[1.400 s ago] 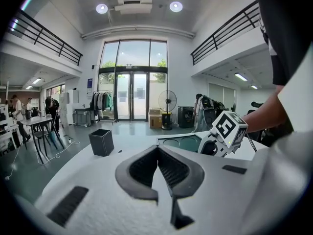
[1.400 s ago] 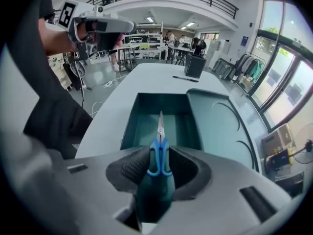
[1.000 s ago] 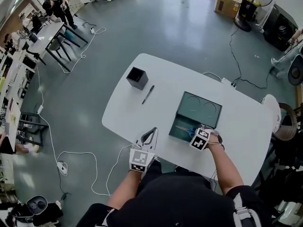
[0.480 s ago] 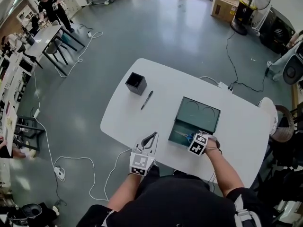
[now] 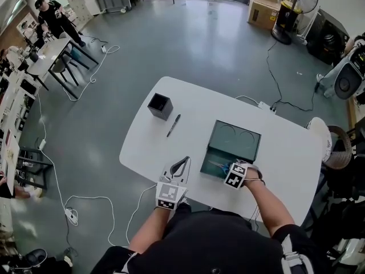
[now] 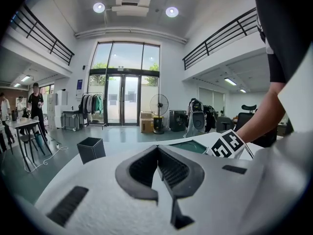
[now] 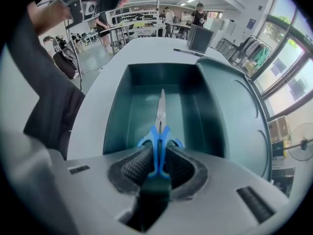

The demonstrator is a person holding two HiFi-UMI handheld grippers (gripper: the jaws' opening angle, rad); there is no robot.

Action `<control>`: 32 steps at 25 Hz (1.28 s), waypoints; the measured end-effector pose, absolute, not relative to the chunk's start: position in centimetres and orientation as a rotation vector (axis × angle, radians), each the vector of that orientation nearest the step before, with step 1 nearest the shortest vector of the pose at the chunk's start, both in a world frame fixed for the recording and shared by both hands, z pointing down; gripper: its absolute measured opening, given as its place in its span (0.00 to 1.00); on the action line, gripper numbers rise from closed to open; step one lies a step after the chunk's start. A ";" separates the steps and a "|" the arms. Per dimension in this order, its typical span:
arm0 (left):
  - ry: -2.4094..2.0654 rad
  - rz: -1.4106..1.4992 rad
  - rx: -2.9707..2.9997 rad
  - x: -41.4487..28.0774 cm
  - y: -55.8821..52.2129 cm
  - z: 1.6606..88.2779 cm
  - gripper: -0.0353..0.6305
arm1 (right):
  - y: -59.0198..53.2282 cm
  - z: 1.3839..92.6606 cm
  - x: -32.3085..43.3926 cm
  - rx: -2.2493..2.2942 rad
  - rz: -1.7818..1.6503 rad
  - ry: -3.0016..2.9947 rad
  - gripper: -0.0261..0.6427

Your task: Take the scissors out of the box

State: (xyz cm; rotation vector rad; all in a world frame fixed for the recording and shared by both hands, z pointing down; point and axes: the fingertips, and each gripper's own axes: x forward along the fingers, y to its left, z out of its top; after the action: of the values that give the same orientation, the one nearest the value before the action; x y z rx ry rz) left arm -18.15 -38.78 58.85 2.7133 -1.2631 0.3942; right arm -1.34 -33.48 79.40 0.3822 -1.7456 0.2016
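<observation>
The scissors [image 7: 160,112], blue-handled with silver blades, lie in the tray of the open dark teal box [image 7: 122,102], blades pointing away from me. My right gripper [image 7: 157,156] points steeply down into the tray, its ribbed pads pressed on both sides of the blue handles. From above, the box [image 5: 212,148] sits on the white table with its lid laid back, and the right gripper [image 5: 229,168] is at the tray's near end. My left gripper [image 5: 181,163] hovers near the table's front edge, level, jaws together and nothing in them [image 6: 157,149].
A black square pen holder [image 5: 160,106] and a black pen [image 5: 173,125] lie on the table's far left part. The white table [image 5: 285,153] has a power strip [image 5: 264,104] at its far edge. Cables run over the floor; a chair [image 5: 336,147] stands at the right.
The head camera has shifted a little. My right gripper stays at the near end of the box over the scissors. The left gripper keeps roughly its place by the front edge.
</observation>
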 end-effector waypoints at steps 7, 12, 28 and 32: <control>-1.279 0.400 2.694 -19.3 -38.4 59.1 0.07 | -33.6 75.5 -1.1 0.532 0.234 -1.833 0.17; -1.264 0.389 2.704 -18.6 -38.5 58.8 0.07 | -33.7 71.6 -0.7 0.673 0.205 -1.912 0.17; -1.173 0.356 2.784 -15.6 -38.5 57.4 0.07 | -35.3 55.5 -2.5 1.229 0.014 -2.407 0.17; -1.168 0.352 2.787 -15.5 -38.6 57.3 0.07 | -35.5 52.3 -2.7 1.342 -0.089 -2.470 0.17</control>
State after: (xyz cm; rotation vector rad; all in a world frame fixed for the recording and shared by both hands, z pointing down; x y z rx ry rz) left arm -15.47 -38.64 57.27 2.7870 -1.1678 0.3517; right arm -2.68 -35.51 52.30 1.3422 -2.4697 -0.0886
